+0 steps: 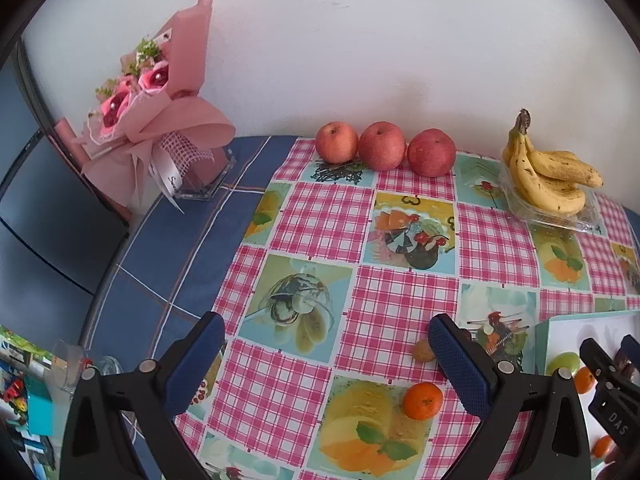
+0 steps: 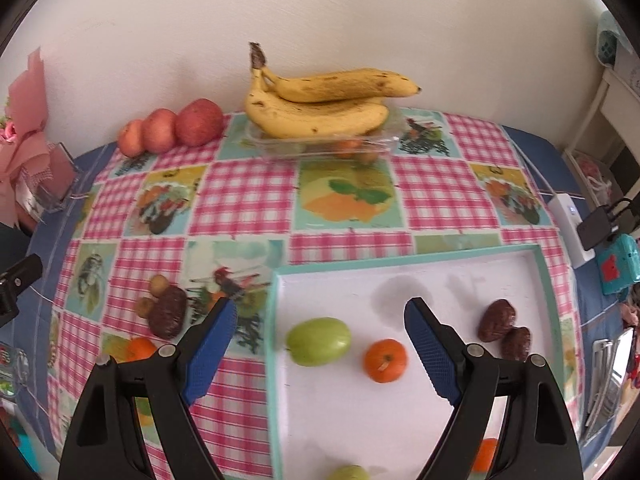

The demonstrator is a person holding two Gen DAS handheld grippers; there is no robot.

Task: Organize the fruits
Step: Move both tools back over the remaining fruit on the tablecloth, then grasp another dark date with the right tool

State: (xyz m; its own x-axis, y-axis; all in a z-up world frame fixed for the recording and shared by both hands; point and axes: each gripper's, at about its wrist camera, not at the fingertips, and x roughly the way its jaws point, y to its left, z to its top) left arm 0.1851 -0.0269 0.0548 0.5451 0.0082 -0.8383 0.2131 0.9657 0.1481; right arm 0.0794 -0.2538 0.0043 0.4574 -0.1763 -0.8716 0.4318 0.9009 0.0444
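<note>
Our right gripper (image 2: 316, 330) hangs with jaws apart and empty over the tray (image 2: 400, 254); the green fruit (image 2: 319, 341) lies directly between them, long axis crossways; left gripper (image 1: 326, 360), likewise apart, is farther off.

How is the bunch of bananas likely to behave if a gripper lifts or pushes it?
The bananas are joined at one stem, so they would probably lift together. Their brown-spotted skin suggests ripeness, so they may bruise under a hard squeeze. They rest on a thin clear plastic tray, which looks light and might slide along if they are pushed.
</note>
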